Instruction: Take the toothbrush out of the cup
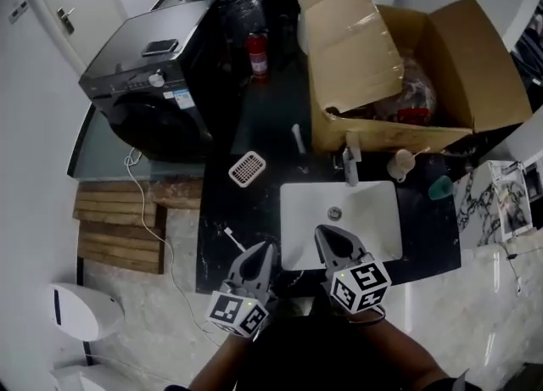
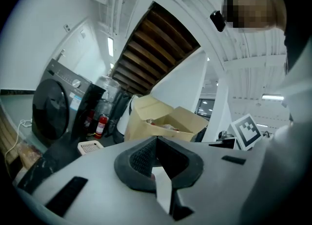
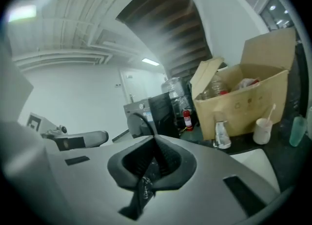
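At lower centre the left gripper [image 1: 264, 252] and right gripper [image 1: 327, 237] are held shut and empty, while the toothbrush [image 3: 269, 112] is seen standing in the cup [image 1: 400, 164] at centre right, which could be toppled if approached with jaws unopened.

Matt brown cardboard box [image 1: 475, 58], glossy white sink [image 1: 373, 220], dark, perhaps stone, countertop [image 1: 246, 211].

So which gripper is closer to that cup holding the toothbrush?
Right. The right gripper is over the sink's near edge, the cup beyond it on the far right; the left gripper is farther left, over the counter.
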Demonstrator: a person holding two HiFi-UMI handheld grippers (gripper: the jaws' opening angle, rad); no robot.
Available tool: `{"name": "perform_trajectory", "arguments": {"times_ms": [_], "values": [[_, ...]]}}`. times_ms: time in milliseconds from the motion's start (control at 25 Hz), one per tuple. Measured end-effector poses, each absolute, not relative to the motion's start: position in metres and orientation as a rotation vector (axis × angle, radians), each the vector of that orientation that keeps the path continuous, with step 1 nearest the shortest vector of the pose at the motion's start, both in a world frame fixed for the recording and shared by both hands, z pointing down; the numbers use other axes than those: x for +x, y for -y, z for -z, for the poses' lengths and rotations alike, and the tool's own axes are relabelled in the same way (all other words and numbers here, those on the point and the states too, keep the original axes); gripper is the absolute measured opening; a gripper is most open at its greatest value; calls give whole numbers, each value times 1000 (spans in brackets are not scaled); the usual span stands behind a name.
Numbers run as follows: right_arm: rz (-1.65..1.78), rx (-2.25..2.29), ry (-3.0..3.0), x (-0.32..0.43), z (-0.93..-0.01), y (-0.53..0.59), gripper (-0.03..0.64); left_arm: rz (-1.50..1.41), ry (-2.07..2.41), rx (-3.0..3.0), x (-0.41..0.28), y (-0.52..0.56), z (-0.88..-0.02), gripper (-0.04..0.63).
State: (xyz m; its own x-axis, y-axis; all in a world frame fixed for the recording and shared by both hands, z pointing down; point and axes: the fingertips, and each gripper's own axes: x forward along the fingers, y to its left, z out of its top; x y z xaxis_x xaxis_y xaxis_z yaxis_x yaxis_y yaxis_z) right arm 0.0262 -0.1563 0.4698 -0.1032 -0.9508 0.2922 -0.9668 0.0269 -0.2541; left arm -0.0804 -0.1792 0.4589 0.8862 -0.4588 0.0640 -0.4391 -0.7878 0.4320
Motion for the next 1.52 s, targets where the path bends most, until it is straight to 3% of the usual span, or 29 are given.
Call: {"name": "perform_trajectory", "arguments": {"times_ms": [400, 840, 1520], "values": [[-568, 2497, 1907, 239, -450, 53, 14, -22, 349, 2724, 104, 128, -445, 20], [-579, 2537, 1888, 376, -469, 32, 13, -119, 262, 2774, 253, 91, -458, 20], [-873, 2465, 1840, 504, -595, 146, 66, -230, 446, 2697, 316, 105, -488, 20]]}}
